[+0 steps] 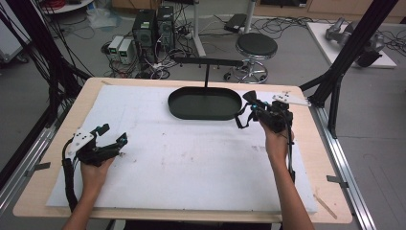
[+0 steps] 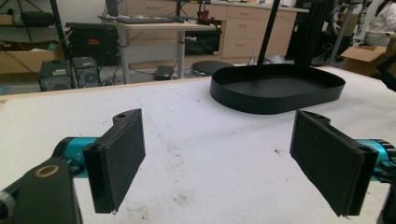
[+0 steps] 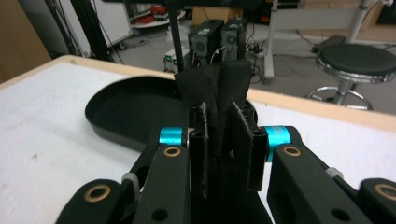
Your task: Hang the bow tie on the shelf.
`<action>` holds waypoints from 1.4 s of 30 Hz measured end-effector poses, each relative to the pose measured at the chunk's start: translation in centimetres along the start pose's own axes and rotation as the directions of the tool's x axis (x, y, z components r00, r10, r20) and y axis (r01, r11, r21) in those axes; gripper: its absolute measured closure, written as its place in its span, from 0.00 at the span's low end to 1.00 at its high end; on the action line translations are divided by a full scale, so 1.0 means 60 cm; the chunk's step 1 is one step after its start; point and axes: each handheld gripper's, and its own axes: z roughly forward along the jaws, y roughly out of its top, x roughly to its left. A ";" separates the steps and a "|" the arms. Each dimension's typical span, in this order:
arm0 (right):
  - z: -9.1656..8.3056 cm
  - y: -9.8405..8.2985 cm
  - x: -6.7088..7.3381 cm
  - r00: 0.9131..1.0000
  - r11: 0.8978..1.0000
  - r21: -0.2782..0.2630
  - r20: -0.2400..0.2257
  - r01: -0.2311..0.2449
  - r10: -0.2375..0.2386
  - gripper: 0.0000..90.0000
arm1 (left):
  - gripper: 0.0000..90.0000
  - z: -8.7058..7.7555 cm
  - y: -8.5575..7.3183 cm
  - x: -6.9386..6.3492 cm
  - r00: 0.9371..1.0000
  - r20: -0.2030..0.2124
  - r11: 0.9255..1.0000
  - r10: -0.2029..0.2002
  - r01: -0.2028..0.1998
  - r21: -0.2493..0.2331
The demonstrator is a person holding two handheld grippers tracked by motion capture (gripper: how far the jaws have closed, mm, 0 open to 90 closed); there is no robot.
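The right tool (image 3: 223, 154) is clamped on a piece of black cloth (image 3: 215, 88), whose upper end stands up between the jaws while a strap-like tail hangs below it, as the high view shows. It is held just short of the black oval tray (image 1: 191, 112), at the tray's right end and a little above the bench (image 1: 43, 191). The left tool (image 1: 111, 136) has its jaws wide apart with nothing between them, resting low over the white mat (image 1: 191, 163), well away from the tray.

The step in hand looks like carrying the cloth to the tray or up to the bar of the stand (image 1: 207, 61) rising from it. To do it well, keep the grip firm and lift enough that the tail clears the tray's wall — a dragging tail could snag the rim.

Ahead of the right tool the room is open; the bench edge and a black frame post lie close on its outer side.
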 end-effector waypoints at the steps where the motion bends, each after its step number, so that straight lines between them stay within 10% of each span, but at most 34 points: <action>1: 0.005 0.005 0.000 1.000 1.000 -0.007 -0.003 0.005 -0.005 0.86 | 0.20 0.000 0.000 0.000 1.000 0.000 1.000 0.000 0.000 -0.001; 16: 0.061 0.042 -0.016 0.996 0.991 -0.129 -0.078 0.040 -0.050 0.86 | 0.20 0.000 0.000 0.000 1.000 -0.001 1.000 -0.006 0.006 -0.001; 42: 0.138 0.113 -0.016 0.996 0.986 -0.166 -0.091 0.002 -0.017 0.86 | 0.20 0.000 0.000 0.000 1.000 0.005 1.000 -0.005 0.004 0.002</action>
